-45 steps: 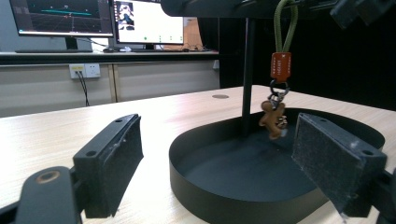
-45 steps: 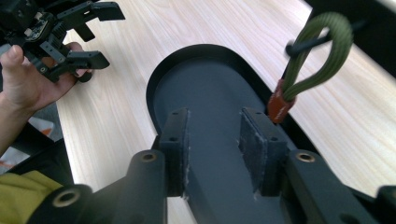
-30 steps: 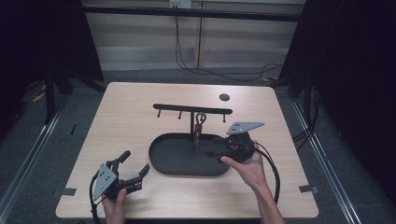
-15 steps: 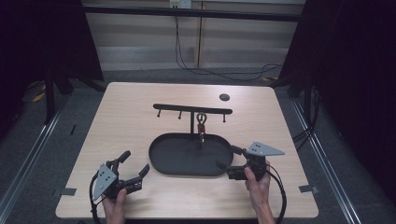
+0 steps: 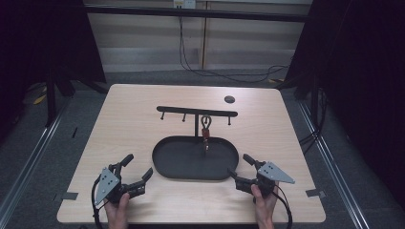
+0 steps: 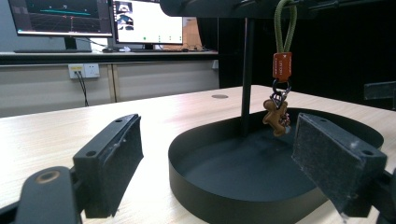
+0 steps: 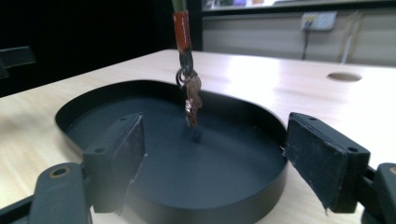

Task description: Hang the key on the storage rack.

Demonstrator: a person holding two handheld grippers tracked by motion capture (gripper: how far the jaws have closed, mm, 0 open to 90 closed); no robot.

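Note:
A black oval tray (image 5: 160,164) sits mid-table with a T-shaped hook stand (image 5: 196,111) rising from it. A keychain (image 5: 206,130) hangs from one hook: green loop, red tag, brown gingerbread charm (image 6: 275,116) over the tray. My left gripper (image 5: 139,164) rests at the front left, open and empty, its jaws facing the tray (image 6: 210,196). My right gripper (image 5: 238,165) is low at the front right, by the tray's right end. Its jaws have just been opening wide, then easing in slightly, and nothing is between them. From it, the keychain (image 7: 189,88) hangs beyond the tray rim (image 7: 210,200).
A round hole (image 5: 229,99) lies in the tabletop at the back right. Other hooks on the stand hang bare. Monitors (image 6: 65,18) stand on a desk beyond the table. Dark floor and rails flank both table sides.
The right gripper drew back from the keychain over the tray's right part and sank to the table's front right, jaws wider. The left gripper stayed put.

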